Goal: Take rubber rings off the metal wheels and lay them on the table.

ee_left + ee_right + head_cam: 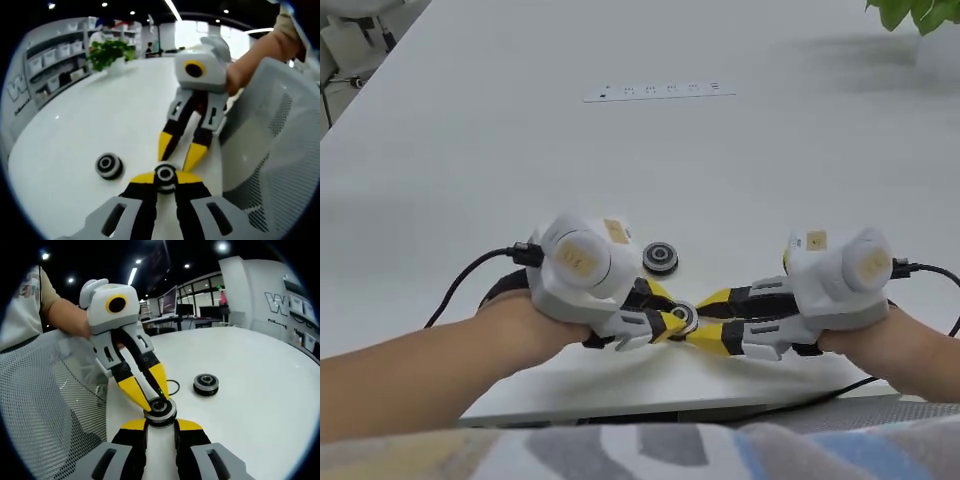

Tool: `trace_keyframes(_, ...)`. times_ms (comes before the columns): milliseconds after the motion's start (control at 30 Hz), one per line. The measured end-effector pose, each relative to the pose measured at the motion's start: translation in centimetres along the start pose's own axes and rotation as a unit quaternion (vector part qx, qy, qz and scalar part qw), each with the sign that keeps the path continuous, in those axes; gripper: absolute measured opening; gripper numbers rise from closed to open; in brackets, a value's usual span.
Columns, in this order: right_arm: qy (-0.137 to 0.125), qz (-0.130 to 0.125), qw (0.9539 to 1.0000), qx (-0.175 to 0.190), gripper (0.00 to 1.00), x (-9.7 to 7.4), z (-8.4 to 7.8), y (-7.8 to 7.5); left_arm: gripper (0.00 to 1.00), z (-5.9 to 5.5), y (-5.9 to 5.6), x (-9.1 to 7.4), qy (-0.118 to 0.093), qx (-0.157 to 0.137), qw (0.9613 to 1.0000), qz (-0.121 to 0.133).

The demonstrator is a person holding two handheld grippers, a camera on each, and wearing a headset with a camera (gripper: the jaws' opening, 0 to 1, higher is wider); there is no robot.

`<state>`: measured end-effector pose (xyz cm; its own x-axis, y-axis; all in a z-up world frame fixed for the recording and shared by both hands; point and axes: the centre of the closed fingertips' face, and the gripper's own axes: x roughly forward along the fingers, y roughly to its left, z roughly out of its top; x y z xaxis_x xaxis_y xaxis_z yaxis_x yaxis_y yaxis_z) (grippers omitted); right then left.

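Metal wheel (682,318) in left tool (165,180), against right tool (161,424).

A broad white bench (470,150) carries a flush white socket strip (658,92) and, farther off, a green leafy plant (111,51). White shelving with storage bins (55,60) lines one wall. A grey mesh chair back (45,405) stands beside the bench, under small round ceiling lights (223,246).
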<state>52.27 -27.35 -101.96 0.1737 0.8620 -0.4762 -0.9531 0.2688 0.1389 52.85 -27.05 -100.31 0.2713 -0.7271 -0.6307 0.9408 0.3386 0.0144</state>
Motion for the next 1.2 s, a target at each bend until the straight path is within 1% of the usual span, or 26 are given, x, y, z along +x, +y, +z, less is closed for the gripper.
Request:
trace_keyframes(133, -0.004, -0.005, 1.0000, -0.003, 0.18, -0.01, -0.03, -0.03, 0.13, -0.03, 0.01, -0.02, -0.003, -0.003, 1.0000, -0.001)
trace_keyframes(367, -0.015, -0.010, 0.9998, 0.004, 0.18, -0.01, 0.04, 0.11, 0.13, -0.04, 0.03, -0.02, -0.004, -0.001, 1.0000, -0.001)
trace_keyframes(533, -0.017, -0.008, 0.9998, 0.006, 0.17, -0.02, 0.10, 0.18, 0.13, -0.03, 0.02, -0.02, -0.004, -0.001, 1.0000, -0.001)
trace_keyframes(700, -0.010, 0.005, 0.9999, -0.002, 0.16, -0.10, 0.04, 0.10, 0.13, -0.03, 0.04, 0.00, -0.006, -0.005, 1.0000, -0.003)
trace_keyframes(1000, -0.007, 0.027, 0.9996, -0.001, 0.14, -0.19, -0.05, -0.03, 0.13, -0.01, 0.04, 0.01, -0.007, -0.007, 0.9999, -0.005)
trace_keyframes(1067, -0.003, 0.029, 0.9996, -0.005, 0.14, -0.18, -0.04, 0.02, 0.12, 0.00, 0.06, 0.03, -0.006, -0.007, 0.9999, -0.005)
trace_keyframes(1200, -0.007, 0.033, 0.9994, 0.001, 0.13, -0.21, -0.03, 0.07, 0.12, 0.02, 0.06, 0.04, -0.007, -0.008, 0.9999, -0.005)
